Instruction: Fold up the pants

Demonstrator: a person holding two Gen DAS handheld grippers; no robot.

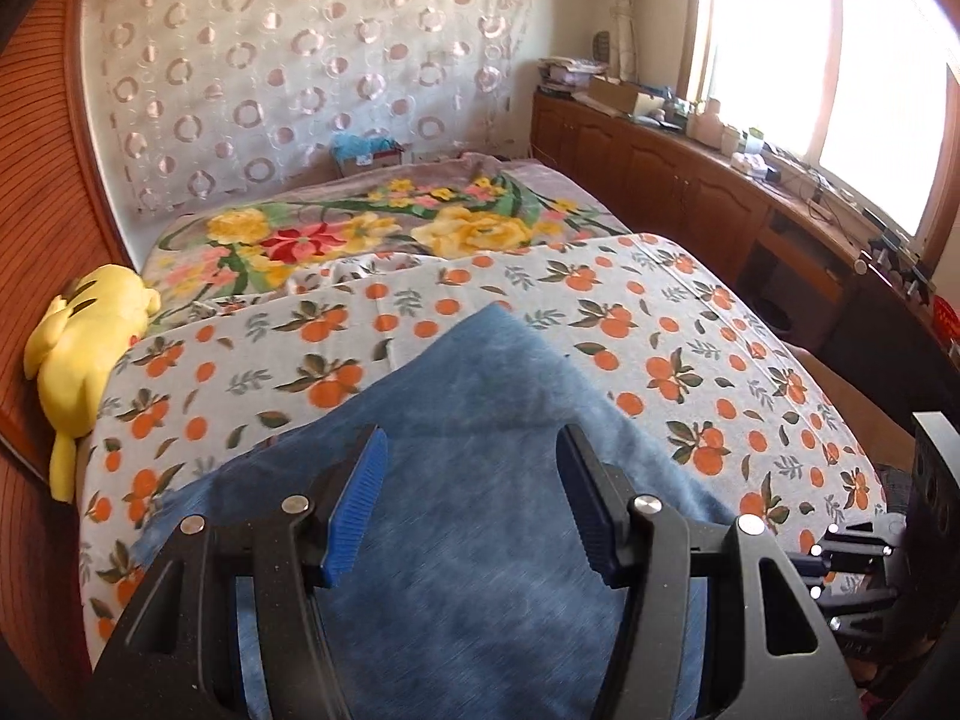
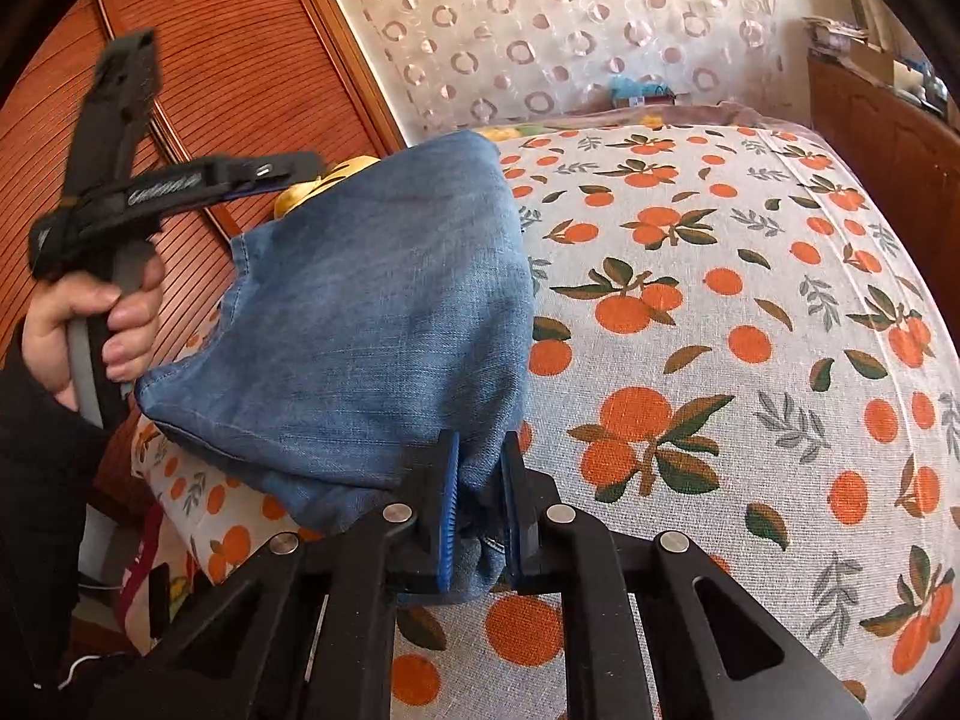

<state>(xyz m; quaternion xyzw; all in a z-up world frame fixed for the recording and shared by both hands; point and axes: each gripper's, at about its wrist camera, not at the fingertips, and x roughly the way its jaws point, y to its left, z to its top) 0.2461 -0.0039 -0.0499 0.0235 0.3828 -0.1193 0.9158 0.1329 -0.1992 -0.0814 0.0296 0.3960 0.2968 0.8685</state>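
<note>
The blue denim pants (image 2: 372,312) are bunched on the bed's orange-print sheet (image 2: 750,312), toward its left side near the reddish wooden wardrobe (image 2: 240,60). The right claw (image 2: 480,504) is clamped on a gathered wad of the denim at the near edge of the bundle, cloth squeezed between its blue-padded fingers (image 2: 447,516), and the fabric rises from that pinch into a rounded hump. From the left wrist view the left claw (image 1: 471,501) stands with its fingers spread wide apart above the pants (image 1: 480,480), nothing between the blue pads (image 1: 354,510); the denim lies below and ahead of it, coming to a blunt peak on the sheet (image 1: 690,330). In the right wrist view the left claw (image 2: 264,177) appears held aloft at the left of the bundle, gripped by the person's bare hand (image 2: 99,330). A yellow plush toy (image 1: 84,348) lies against the wardrobe at the sheet's left edge, and a floral blanket (image 1: 360,228) covers the far part of the bed. A wooden cabinet (image 1: 690,180) runs beneath the bright window (image 1: 840,72) on the right.
</note>
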